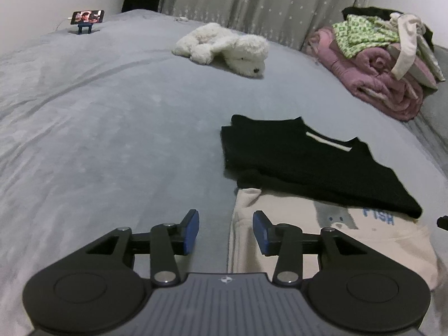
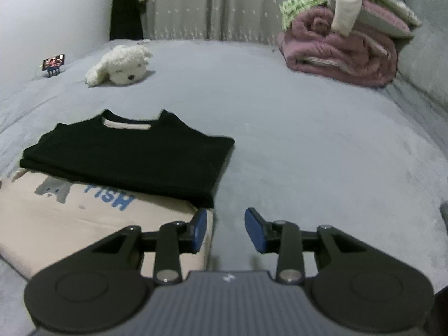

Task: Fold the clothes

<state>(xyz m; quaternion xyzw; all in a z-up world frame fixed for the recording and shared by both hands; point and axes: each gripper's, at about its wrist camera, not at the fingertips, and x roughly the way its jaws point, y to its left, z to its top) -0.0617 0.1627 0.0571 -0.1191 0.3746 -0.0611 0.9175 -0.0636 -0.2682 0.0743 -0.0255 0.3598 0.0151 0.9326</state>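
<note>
A folded black shirt (image 1: 302, 156) (image 2: 131, 156) lies on the grey bed, overlapping the far edge of a folded cream shirt (image 1: 336, 240) (image 2: 92, 224) printed with a bear and blue "FISH" letters. My left gripper (image 1: 226, 231) hovers open at the cream shirt's left edge, nothing between its blue pads. In the right wrist view my right gripper (image 2: 226, 229) stands open over the cream shirt's right edge, its left pad above the fabric and its right pad above bare bedsheet. Neither holds cloth.
A white plush dog (image 1: 224, 46) (image 2: 120, 65) lies farther back on the bed (image 1: 112, 128). A pile of unfolded clothes and a pink blanket (image 1: 383, 61) (image 2: 341, 33) sits at the far right. A phone on a stand (image 1: 86, 18) (image 2: 53, 63) is at the far left. Curtains hang behind.
</note>
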